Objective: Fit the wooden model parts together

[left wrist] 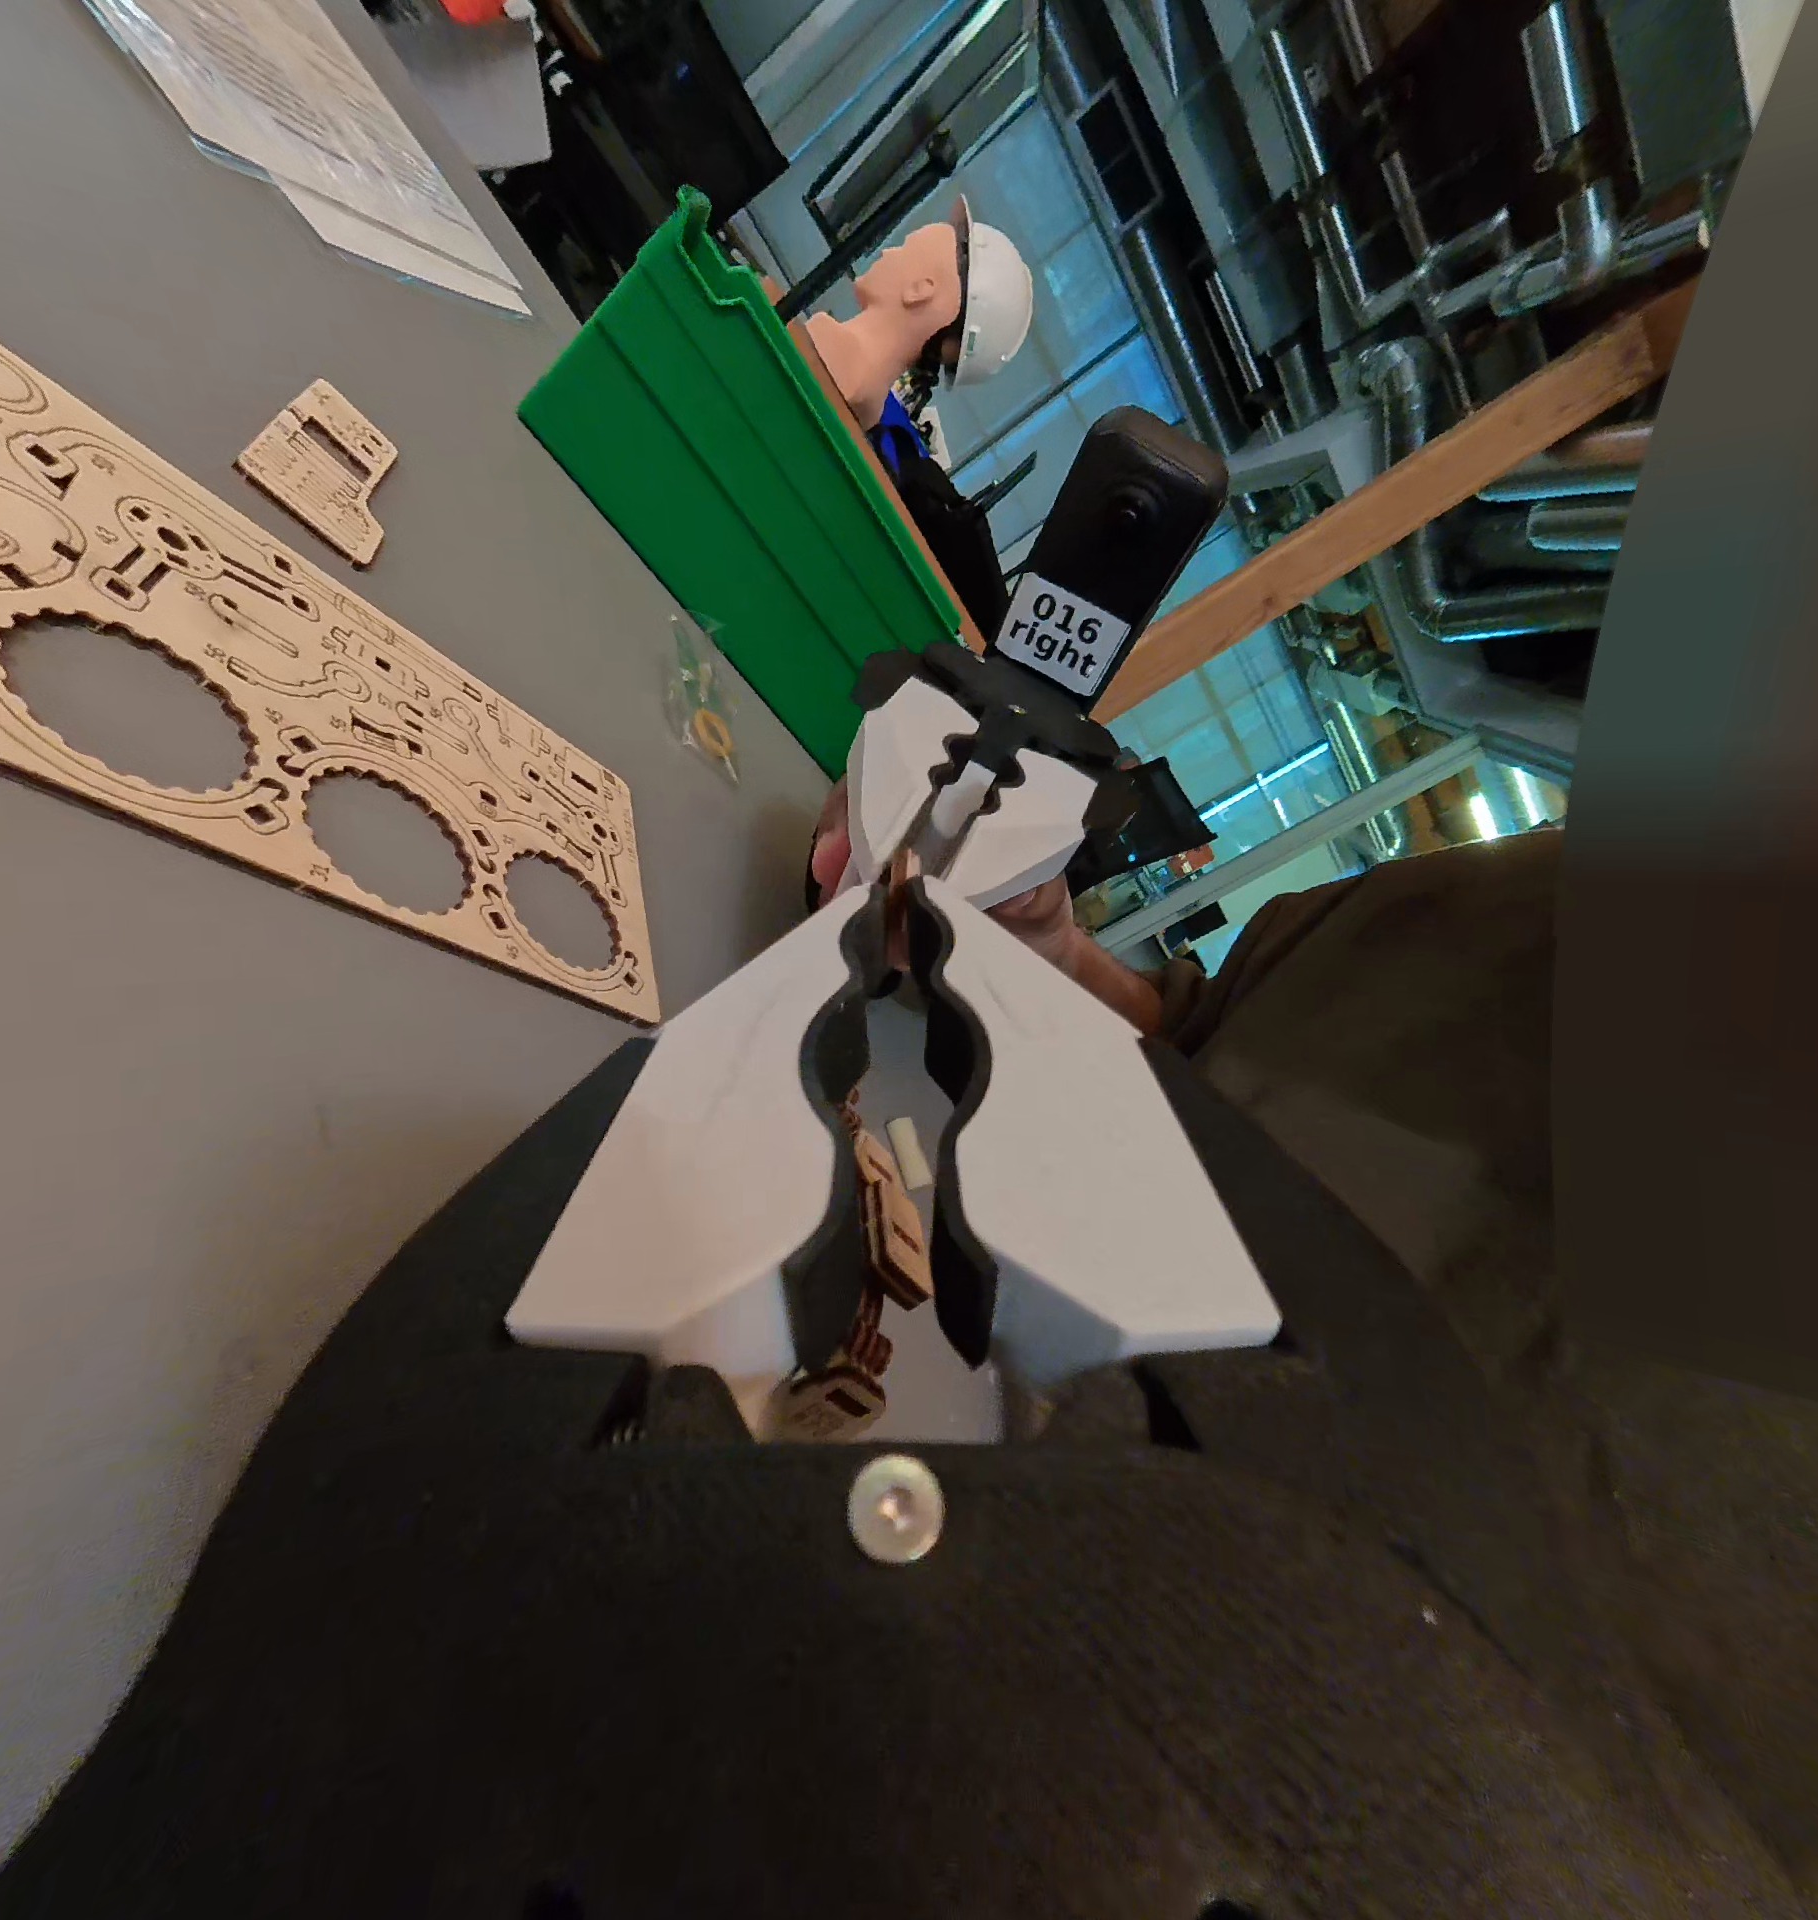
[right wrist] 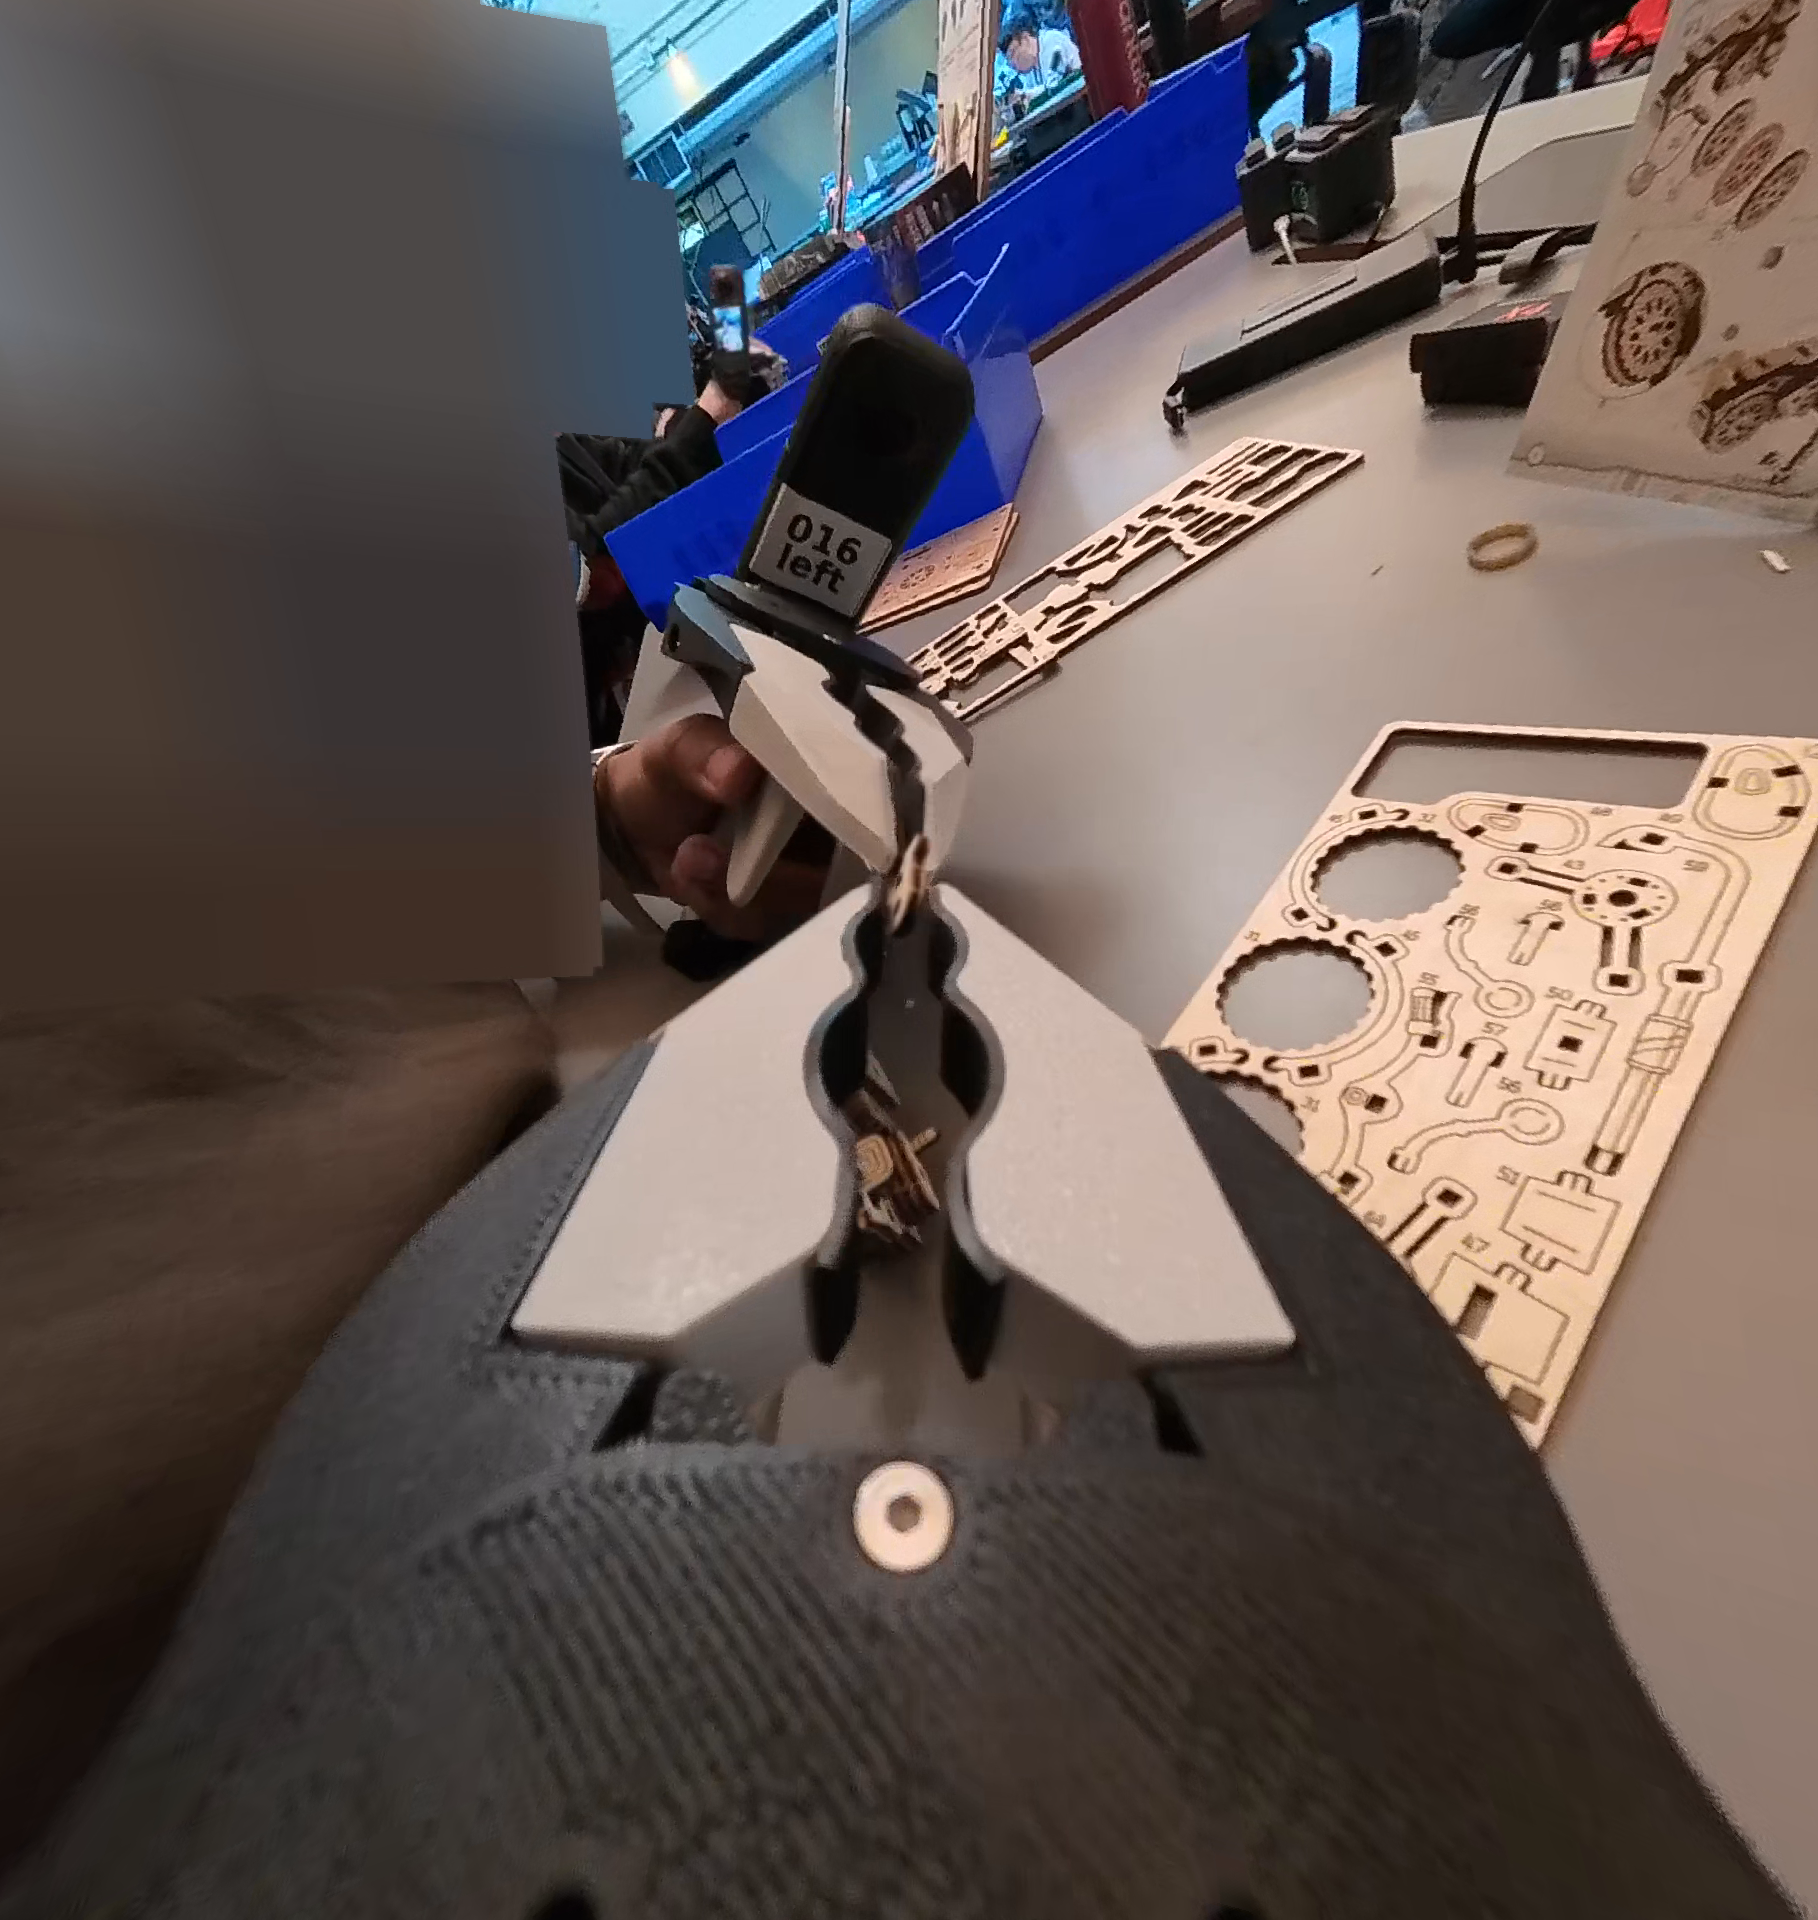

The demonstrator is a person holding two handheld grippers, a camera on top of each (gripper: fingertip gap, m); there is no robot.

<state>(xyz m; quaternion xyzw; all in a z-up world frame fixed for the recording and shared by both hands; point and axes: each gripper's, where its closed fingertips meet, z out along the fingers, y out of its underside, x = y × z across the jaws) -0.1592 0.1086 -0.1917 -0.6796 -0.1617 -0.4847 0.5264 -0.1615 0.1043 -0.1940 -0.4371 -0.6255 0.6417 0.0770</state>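
Observation:
My left gripper [left wrist: 892, 899] is shut on a wooden model part [left wrist: 889, 1236] that runs back between its jaws. My right gripper [right wrist: 900, 904] is shut on another dark-etched wooden part [right wrist: 889, 1169]. The two grippers meet tip to tip above the grey table. The right gripper [left wrist: 924, 854] shows just beyond the left one's tips, and the left gripper [right wrist: 915, 844] shows just beyond the right one's. A small piece of wood [right wrist: 910, 878] bridges the gap between the tips. How the parts join there is hidden.
A laser-cut wooden sheet [left wrist: 261, 727] with round cut-outs lies on the table [left wrist: 157, 1143], also in the right wrist view [right wrist: 1507, 1039]. Also in view: a small loose wooden part [left wrist: 318, 473], a green bin [left wrist: 718, 499], papers [left wrist: 313, 135], a second sheet [right wrist: 1123, 561], blue bins [right wrist: 884, 436], a rubber band [right wrist: 1502, 545]. The grippers are tip to tip, or close to it.

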